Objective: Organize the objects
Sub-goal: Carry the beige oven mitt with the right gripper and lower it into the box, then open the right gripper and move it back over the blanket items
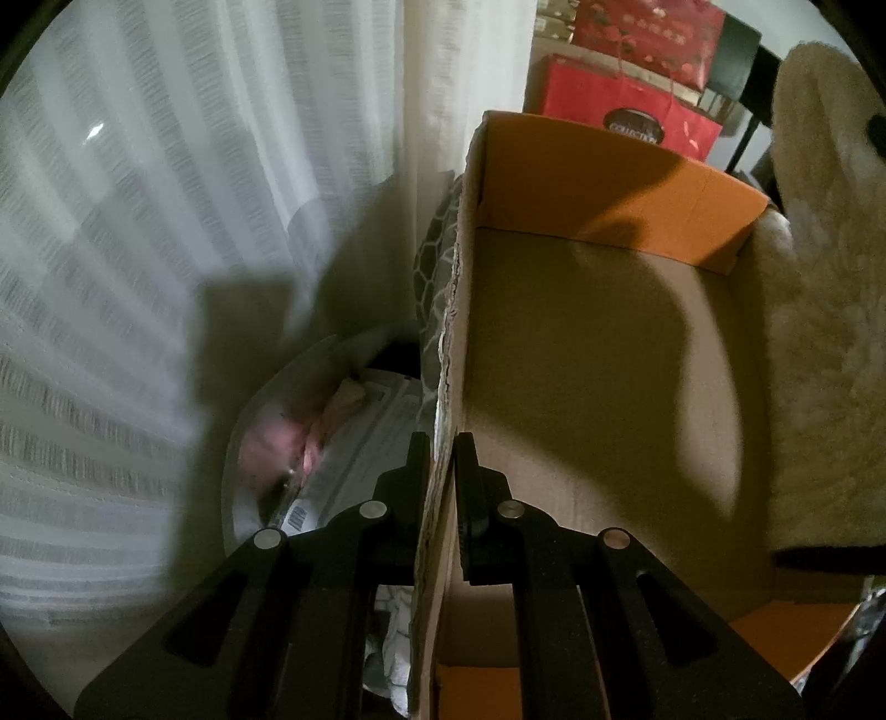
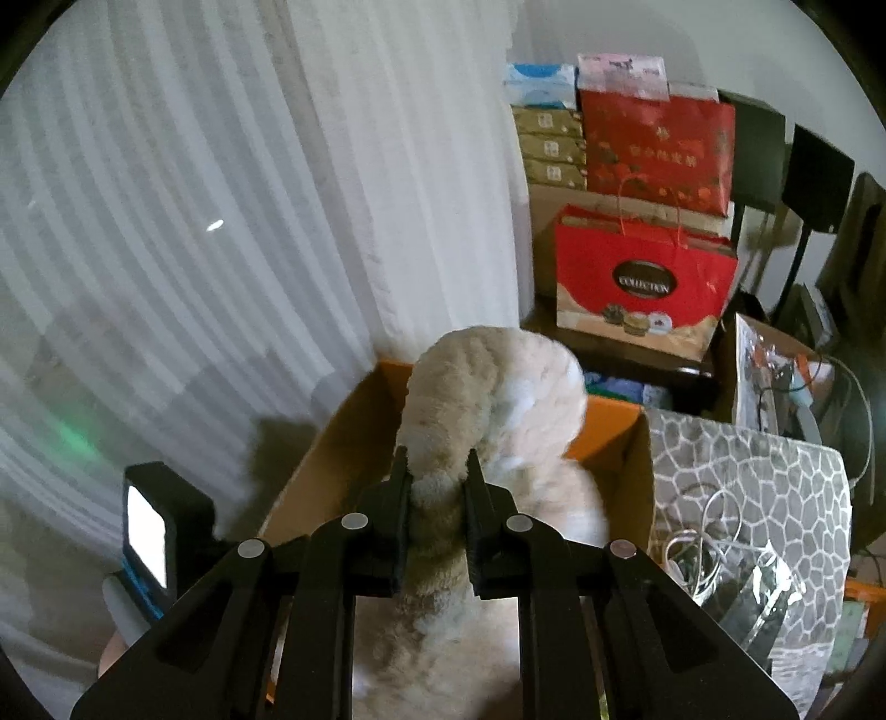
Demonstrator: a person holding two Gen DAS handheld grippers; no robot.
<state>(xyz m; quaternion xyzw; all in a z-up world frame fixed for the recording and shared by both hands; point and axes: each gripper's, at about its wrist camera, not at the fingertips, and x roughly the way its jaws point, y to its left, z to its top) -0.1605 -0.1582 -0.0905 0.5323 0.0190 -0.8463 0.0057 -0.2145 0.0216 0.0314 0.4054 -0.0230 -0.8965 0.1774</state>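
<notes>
Ahead of you hangs a white sheer curtain (image 2: 194, 232) in vertical folds, daylight glowing through it and dark shadows falling across its lower part. To its right you have a plain pale wall (image 2: 692, 39). Against that wall, red gift bags (image 2: 642, 277) and stacked boxes (image 2: 548, 147) sit piled on a dark shelf (image 2: 626, 346). Black stands (image 2: 814, 166) occupy the far right corner.

One box (image 1: 609, 360), one plush toy (image 2: 493, 387)

Left hand-held gripper (image 1: 441, 443) pinches the cardboard box (image 1: 598, 354) wall, plush toy (image 1: 825, 266) alongside.
</notes>
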